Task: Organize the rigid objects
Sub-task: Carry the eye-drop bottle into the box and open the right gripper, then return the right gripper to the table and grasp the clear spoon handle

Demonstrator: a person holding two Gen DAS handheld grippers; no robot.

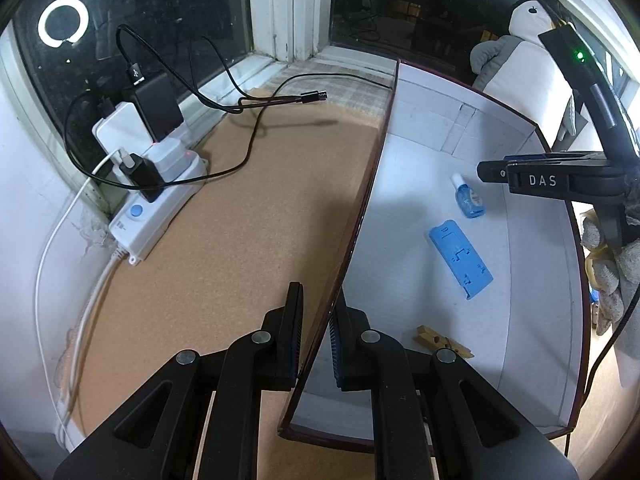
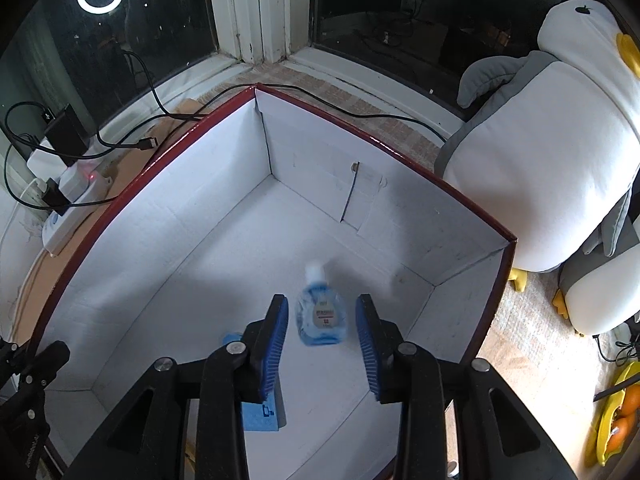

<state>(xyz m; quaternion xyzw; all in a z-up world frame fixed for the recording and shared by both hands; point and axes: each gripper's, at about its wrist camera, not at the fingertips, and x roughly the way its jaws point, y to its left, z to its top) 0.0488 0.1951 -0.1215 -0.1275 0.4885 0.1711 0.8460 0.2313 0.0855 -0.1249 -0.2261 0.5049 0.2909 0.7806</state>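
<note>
Left wrist: cork surface point(image 1: 224, 248), dark window point(image 1: 132, 12).

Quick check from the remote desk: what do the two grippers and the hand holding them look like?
Both grippers are black plastic, with scissor-like links on silver rivets and ribbed blue pads. The left gripper and right gripper match. The left view shows the right gripper's side marked "DAS" in white, a green light on its black mount, a black cable below, and a grey-white knit glove.

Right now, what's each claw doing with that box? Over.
Left gripper shut on box wall. Right gripper open over small blue bottle lying inside, pads clear. Blue plastic piece, clothespin alongside; nothing blocking.
</note>
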